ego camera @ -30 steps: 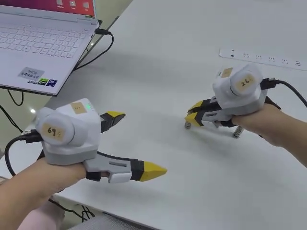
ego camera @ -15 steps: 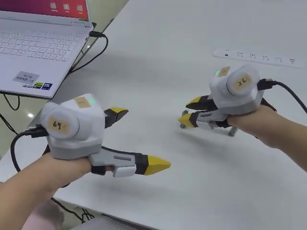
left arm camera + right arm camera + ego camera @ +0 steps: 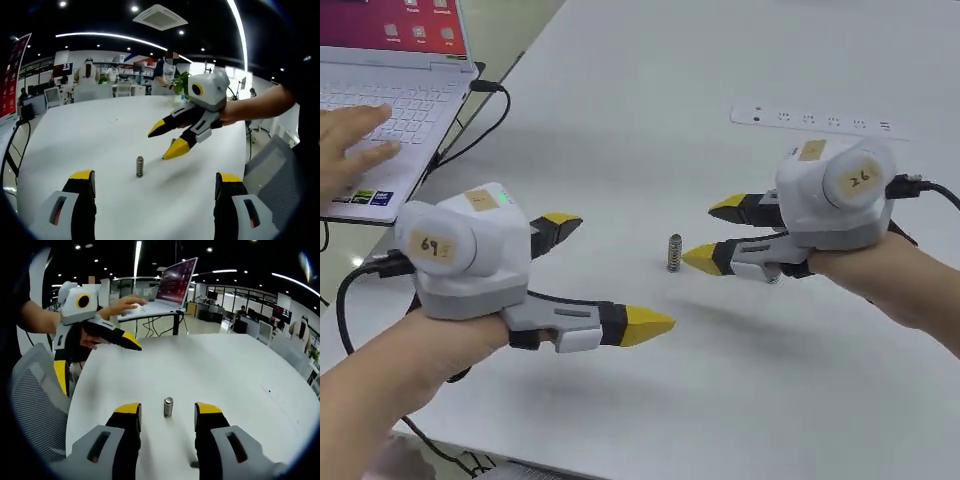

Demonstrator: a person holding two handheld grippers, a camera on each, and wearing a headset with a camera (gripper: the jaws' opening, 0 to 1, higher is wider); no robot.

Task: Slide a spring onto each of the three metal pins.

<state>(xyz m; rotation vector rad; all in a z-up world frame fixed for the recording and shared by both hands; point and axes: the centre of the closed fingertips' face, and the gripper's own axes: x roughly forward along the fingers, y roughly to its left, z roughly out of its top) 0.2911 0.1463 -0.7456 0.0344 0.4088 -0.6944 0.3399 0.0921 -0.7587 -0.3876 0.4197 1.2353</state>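
Holding our left gripper (image 3: 618, 270) spread wide, empty | right gripper (image 3: 703, 233) parted, empty | spring (image 3: 674, 252) stands upright just off its tips.

You had bare table (image 3: 620, 110) between your two grippers. The one thing in that gap was an upright spring (image 3: 674, 252), which stood just off the right gripper (image 3: 702, 234), ahead of its parted jaws. The left gripper (image 3: 620, 272), jaws wide, faced clear surface. At the far left a laptop (image 3: 390, 80), a hand (image 3: 355, 140) and a cable (image 3: 470, 130) blocked the edge. A power strip (image 3: 820, 122) lay along the far right.
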